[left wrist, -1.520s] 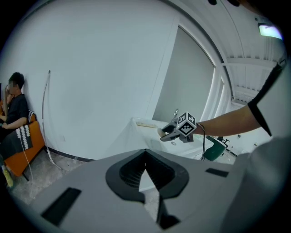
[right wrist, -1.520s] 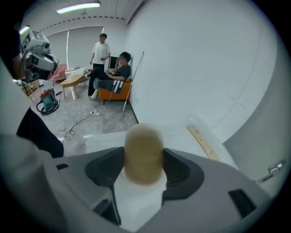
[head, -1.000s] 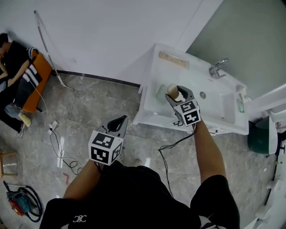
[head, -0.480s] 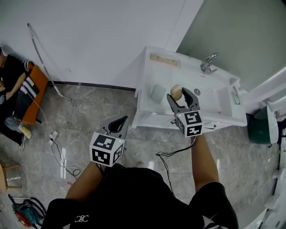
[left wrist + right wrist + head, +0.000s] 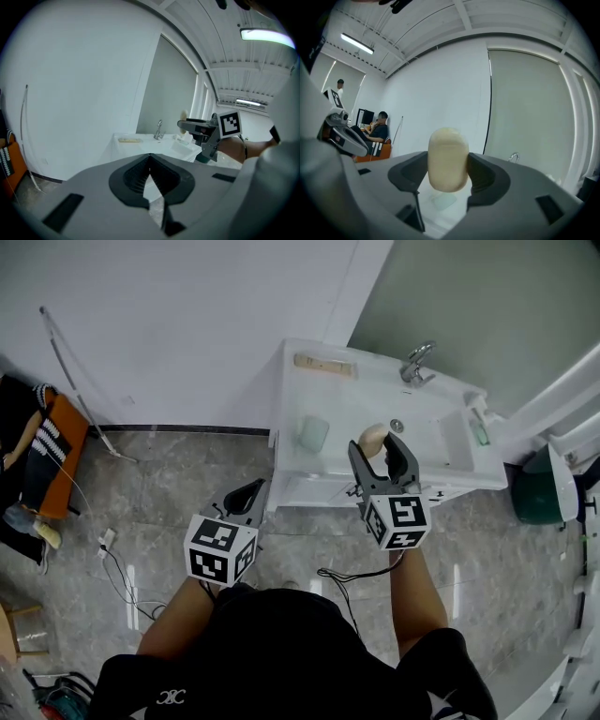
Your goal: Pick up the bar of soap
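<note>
I hold the bar of soap [image 5: 448, 159] clear of the washbasin [image 5: 441, 418], pinched upright in the right claw [image 5: 380, 451], whose jaws press on its two broad sides while its rounded top stands proud above them. The left claw [image 5: 246, 498] hangs low over the tiled floor [image 5: 141, 484], jaws together on nothing, well apart from the work. The danger, as I judge it, lies in the soap itself: a smooth, rounded cake with only its lower half between the pads. Squeeze harder and it may squirt upward out of the grip; ease off, or tip the claw sharply, and it may slide free. From the head view the bar sits over the front lip of the basin, so a drop could go either way, into the bowl near the faucet [image 5: 415, 363] or down onto the floor. A jerk of my wrist would be cause enough.
</note>
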